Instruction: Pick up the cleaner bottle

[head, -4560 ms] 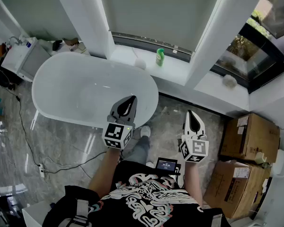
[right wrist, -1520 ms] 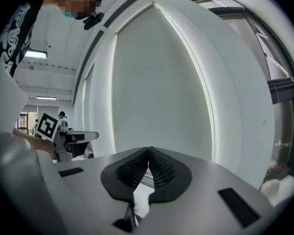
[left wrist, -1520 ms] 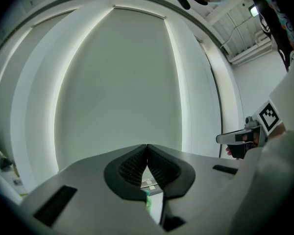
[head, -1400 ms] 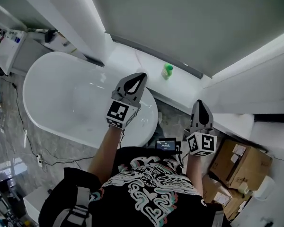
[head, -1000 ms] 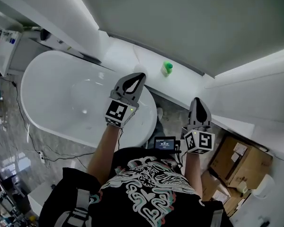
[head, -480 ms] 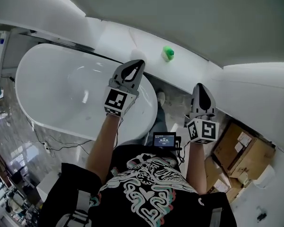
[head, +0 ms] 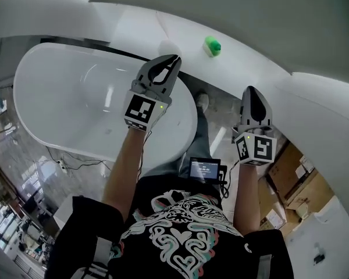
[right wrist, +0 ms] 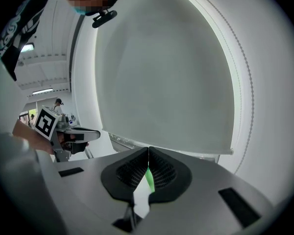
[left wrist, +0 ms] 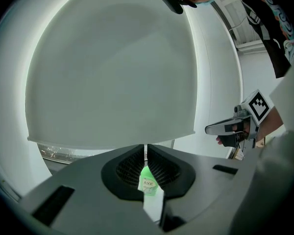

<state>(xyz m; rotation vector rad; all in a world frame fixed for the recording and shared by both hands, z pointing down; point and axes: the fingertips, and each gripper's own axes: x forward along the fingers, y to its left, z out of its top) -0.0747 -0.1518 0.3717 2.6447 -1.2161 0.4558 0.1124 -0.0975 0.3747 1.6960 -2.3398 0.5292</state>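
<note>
The green cleaner bottle stands upright on the white window ledge, behind the bathtub. My left gripper hovers over the tub's far rim, short of the bottle and to its left, its jaws shut and empty. In the left gripper view the bottle shows through the slot below the closed tips, some way ahead. My right gripper is lower right of the bottle, over the floor, also shut and empty. Only a green sliver of the bottle appears in the right gripper view.
A white oval bathtub fills the left. A drawn blind hangs above the ledge. Cardboard boxes stand at the right by the wall. A small screen hangs at the person's waist, and cables trail on the marble floor.
Both grippers came down and forward toward the ledge, still shut. The head view tilted, so the bottle now sits higher in the picture and the window is out of sight.
</note>
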